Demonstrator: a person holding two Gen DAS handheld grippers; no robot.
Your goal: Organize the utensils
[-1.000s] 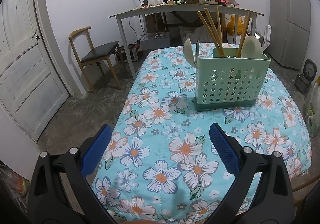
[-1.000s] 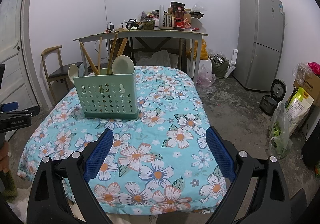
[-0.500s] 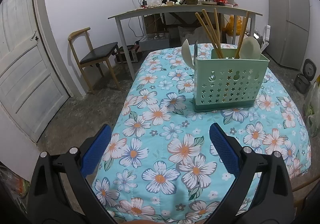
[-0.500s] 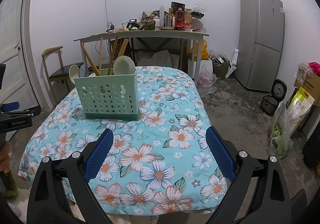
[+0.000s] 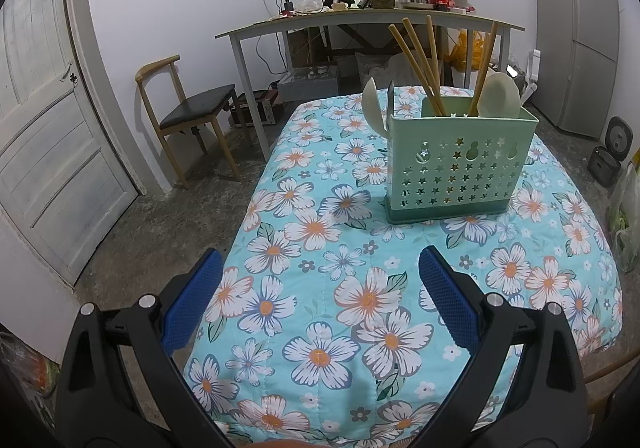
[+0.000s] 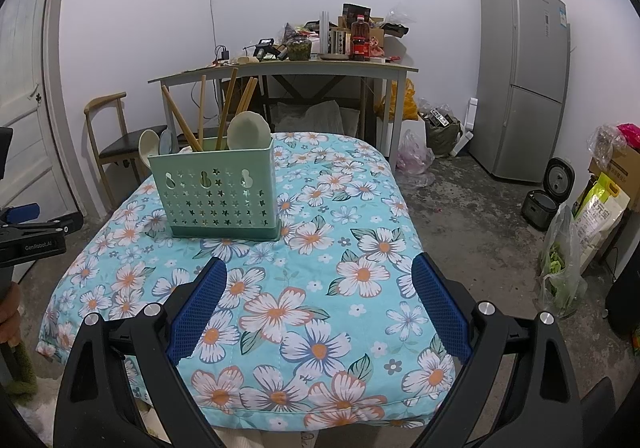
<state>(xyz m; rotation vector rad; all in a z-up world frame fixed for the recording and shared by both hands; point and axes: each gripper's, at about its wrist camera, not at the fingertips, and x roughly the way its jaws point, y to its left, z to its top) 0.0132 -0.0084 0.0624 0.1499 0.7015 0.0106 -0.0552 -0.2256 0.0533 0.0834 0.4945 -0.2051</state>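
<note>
Green plastic hid the lower ends of every utensil: only the chopstick tips [image 5: 416, 60] and pale spoon bowls [image 6: 248, 130] rose above the caddy [image 5: 460, 164] rim, and one dark blade beside the leftmost spoon was hard to identify. You worked over a floral quilt [image 5: 320, 248] in a bare room with a cluttered desk [image 6: 280, 70], chair [image 5: 188, 112] and fridge [image 6: 520, 80]. Your left gripper [image 5: 320, 300] hung released, caddy ahead and right of it. Your right gripper [image 6: 318, 304] hung equally empty, caddy ahead-left.
</note>
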